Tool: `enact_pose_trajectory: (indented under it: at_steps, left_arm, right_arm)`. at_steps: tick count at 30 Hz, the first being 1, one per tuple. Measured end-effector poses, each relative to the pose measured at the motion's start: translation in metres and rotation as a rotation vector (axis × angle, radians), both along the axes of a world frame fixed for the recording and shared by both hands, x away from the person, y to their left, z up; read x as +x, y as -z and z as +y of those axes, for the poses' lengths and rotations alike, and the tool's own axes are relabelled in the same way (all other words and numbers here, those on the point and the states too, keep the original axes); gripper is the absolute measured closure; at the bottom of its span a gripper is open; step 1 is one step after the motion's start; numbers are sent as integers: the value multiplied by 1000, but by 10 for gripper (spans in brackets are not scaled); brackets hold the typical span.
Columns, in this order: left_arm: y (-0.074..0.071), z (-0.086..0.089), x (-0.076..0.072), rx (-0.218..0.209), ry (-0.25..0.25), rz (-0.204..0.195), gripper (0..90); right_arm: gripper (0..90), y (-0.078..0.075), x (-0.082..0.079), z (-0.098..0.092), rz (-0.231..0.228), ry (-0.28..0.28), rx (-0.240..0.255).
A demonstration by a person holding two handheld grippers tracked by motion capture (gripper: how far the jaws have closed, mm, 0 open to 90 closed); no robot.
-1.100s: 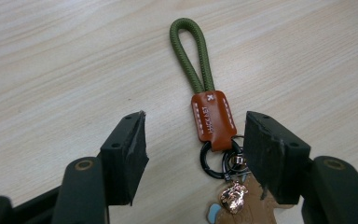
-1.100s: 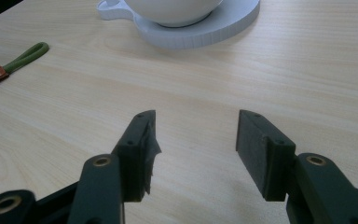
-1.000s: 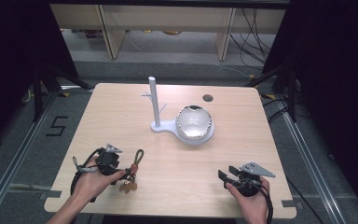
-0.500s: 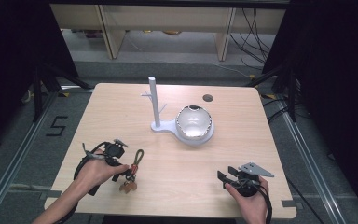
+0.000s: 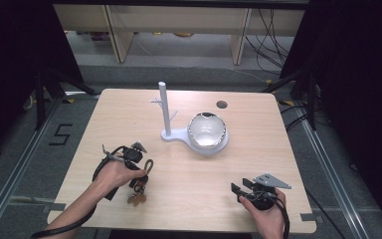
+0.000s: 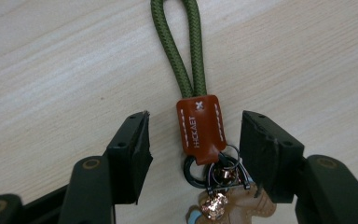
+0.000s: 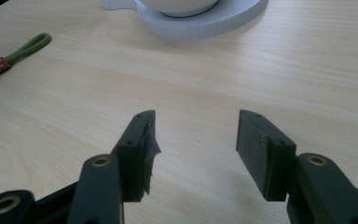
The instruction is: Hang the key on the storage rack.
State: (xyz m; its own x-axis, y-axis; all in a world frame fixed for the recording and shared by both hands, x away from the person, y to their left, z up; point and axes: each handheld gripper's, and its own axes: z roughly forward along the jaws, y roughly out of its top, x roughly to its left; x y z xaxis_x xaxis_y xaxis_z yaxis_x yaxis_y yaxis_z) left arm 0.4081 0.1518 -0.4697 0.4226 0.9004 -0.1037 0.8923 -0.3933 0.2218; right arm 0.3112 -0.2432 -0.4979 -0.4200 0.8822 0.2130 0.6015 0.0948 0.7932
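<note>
Left gripper (image 5: 140, 167) sits at the near-left of the light wooden table (image 5: 129, 114) in the high view, over the green-cord keychain with brown leather tab (image 5: 140, 181); right gripper (image 5: 236, 191) rests near-right, well apart. Left gripper view: jaws have just been closing but are wide, straddling the tab without touching, keychain lying flat. Right gripper view: jaws wide with nothing between, white round-based stand (image 7: 214, 21) ahead.

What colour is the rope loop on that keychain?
Olive green rope loop, clearest in the left gripper view.
</note>
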Motion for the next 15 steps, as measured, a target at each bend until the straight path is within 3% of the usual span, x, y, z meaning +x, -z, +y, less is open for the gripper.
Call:
enact_pose_trajectory:
  at_steps: [2, 4, 7, 12, 15]
  left_arm:
    - [2, -2, 3, 15, 12, 27, 434]
    - [4, -3, 2, 16, 14, 19, 440]
    - [6, -6, 3, 35, 22, 42, 469]
    - [9, -9, 5, 43, 34, 12, 489]
    - [11, -11, 6, 52, 34, 23, 499]
  right_arm:
    - [481, 0, 0, 0, 1, 1, 0]
    - [481, 0, 0, -1, 1, 2, -2]
    - [481, 0, 0, -1, 2, 0, -1]
    - [481, 0, 0, -1, 4, -1, 3]
    - [481, 0, 0, 0, 4, -2, 2]
